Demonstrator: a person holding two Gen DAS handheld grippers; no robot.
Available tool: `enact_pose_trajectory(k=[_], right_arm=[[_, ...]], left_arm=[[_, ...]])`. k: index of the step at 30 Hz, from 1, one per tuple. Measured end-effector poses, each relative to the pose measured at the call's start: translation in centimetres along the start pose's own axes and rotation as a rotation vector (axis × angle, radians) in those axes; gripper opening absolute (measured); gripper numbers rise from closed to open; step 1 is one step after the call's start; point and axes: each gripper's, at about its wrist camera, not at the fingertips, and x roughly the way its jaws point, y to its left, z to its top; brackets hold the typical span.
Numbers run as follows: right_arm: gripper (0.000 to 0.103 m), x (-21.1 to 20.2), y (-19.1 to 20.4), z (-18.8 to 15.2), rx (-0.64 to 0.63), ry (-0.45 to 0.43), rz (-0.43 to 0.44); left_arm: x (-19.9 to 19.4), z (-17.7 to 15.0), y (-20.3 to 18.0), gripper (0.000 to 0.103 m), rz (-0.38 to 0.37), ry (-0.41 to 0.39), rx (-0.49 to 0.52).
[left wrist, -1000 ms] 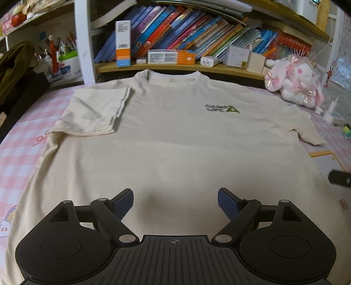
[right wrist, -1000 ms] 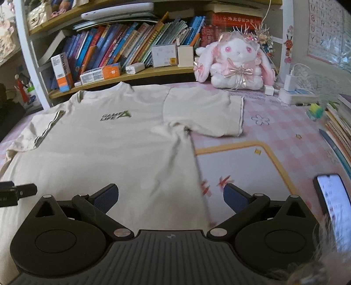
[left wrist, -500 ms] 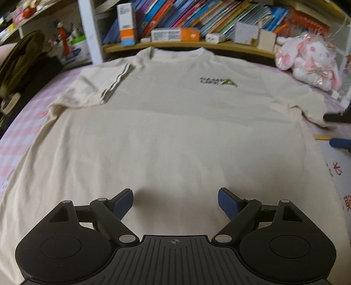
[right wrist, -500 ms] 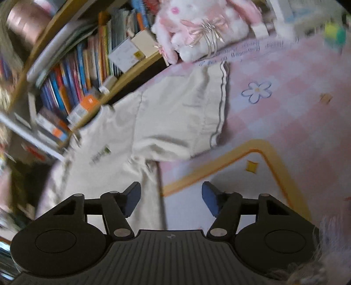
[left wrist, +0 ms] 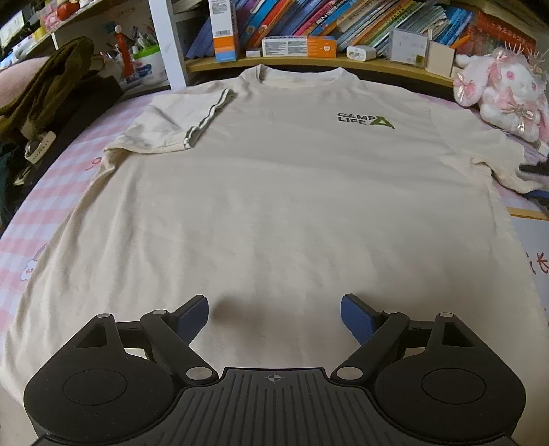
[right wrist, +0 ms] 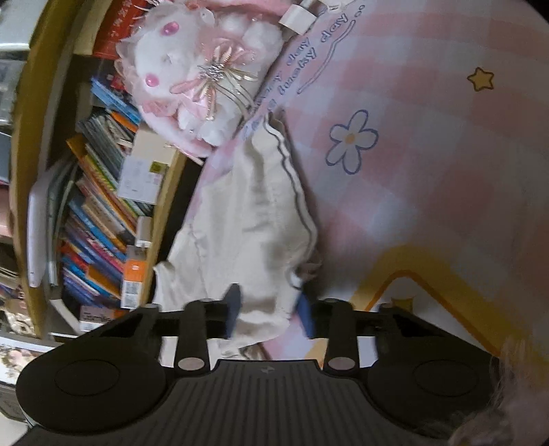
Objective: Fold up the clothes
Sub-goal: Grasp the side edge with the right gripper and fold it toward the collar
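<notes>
A cream T-shirt [left wrist: 274, 192] with a green chest logo lies flat, front up, on a pink checked bed cover [right wrist: 429, 154]. Its left sleeve [left wrist: 171, 127] is folded in over the body. My left gripper [left wrist: 274, 314] hovers open over the lower part of the shirt, with nothing between its fingers. My right gripper [right wrist: 269, 308] is rolled on its side at the shirt's right sleeve [right wrist: 254, 219]. Its jaws are closing with the sleeve's bunched edge between them. In the left wrist view the right gripper [left wrist: 535, 182] shows at the right edge by that sleeve.
A pink and white plush rabbit [left wrist: 504, 92] sits at the far right, close to the right sleeve. A bookshelf [left wrist: 308, 31] full of books runs along the back. Dark clothes [left wrist: 51, 85] and a watch [left wrist: 39, 147] lie at the left. A yellow-bordered mat [right wrist: 429, 274] lies right of the shirt.
My right gripper has rolled onto its side, travelled to the right sleeve and narrowed its jaws around the sleeve's edge. The left gripper has shifted slightly over the shirt and stays open.
</notes>
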Motion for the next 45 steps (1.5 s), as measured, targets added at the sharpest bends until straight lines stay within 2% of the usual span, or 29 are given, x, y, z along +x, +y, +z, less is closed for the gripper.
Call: enact_pose_trajectory(k=[4, 10, 17, 21, 26, 30, 32, 34, 37, 39, 40, 42, 43, 44, 45], right_arm=[[0.012, -0.2, 0.2, -0.4, -0.024, -0.039, -0.064], [0.011, -0.4, 0.2, -0.8, -0.044, -0.095, -0.091], [0.01, -0.9, 2.1, -1.4, -0.145, -0.163, -0.121], [0.008, -0.7, 4.4, -2.2, -0.268, -0.213, -0.153], [0.008, 0.7, 8.8, -3.6, -0.517, -0.264, -0.234], [0.008, 2.9, 13.5, -4.9, -0.752, -0.274, -0.241], [0.008, 4.6, 16.0, -6.5, -0.882, -0.258, -0.236], [0.008, 6.9, 17.9, -9.4, -1.059, -0.191, -0.229], [0.008, 10.7, 19.1, -13.8, -1.288, 0.008, -0.222], [0.009, 13.1, 18.5, -16.4, -1.399, 0.13, -0.253], [0.014, 13.7, 18.1, -16.9, -1.403, 0.146, -0.27], [0.026, 13.8, 17.5, -16.8, -1.335, 0.144, -0.246], [0.039, 13.6, 17.3, -16.4, -1.287, 0.149, -0.211], [0.045, 13.3, 17.1, -15.9, -1.233, 0.155, -0.167], [0.045, 13.1, 17.0, -15.5, -1.197, 0.156, -0.141]], left_arm=[[0.0, 0.3, 0.4, 0.087, 0.005, 0.007, 0.013], [-0.1, 0.4, -0.3, 0.087, 0.004, 0.019, 0.069], [-0.4, 0.1, -0.7, 0.087, -0.003, 0.022, 0.105], [-0.2, -0.2, 0.4, 0.087, -0.009, 0.021, 0.111], [0.2, -0.1, 2.6, 0.087, -0.017, 0.018, 0.077], [0.5, -0.1, 4.5, 0.087, -0.016, 0.021, 0.054], [0.6, 0.0, 5.4, 0.087, -0.012, 0.024, 0.042], [0.7, 0.1, 6.0, 0.087, -0.011, 0.026, 0.035], [0.9, 0.2, 6.6, 0.087, -0.013, 0.028, 0.032], [0.9, 0.3, 6.7, 0.087, -0.015, 0.029, 0.039], [0.9, 0.3, 6.8, 0.087, -0.016, 0.029, 0.041], [0.9, 0.3, 6.9, 0.088, -0.019, 0.03, 0.04], [1.0, 0.3, 6.9, 0.089, -0.019, 0.031, 0.038], [1.0, 0.3, 6.9, 0.089, -0.017, 0.031, 0.039], [1.1, 0.4, 6.9, 0.09, -0.015, 0.032, 0.039]])
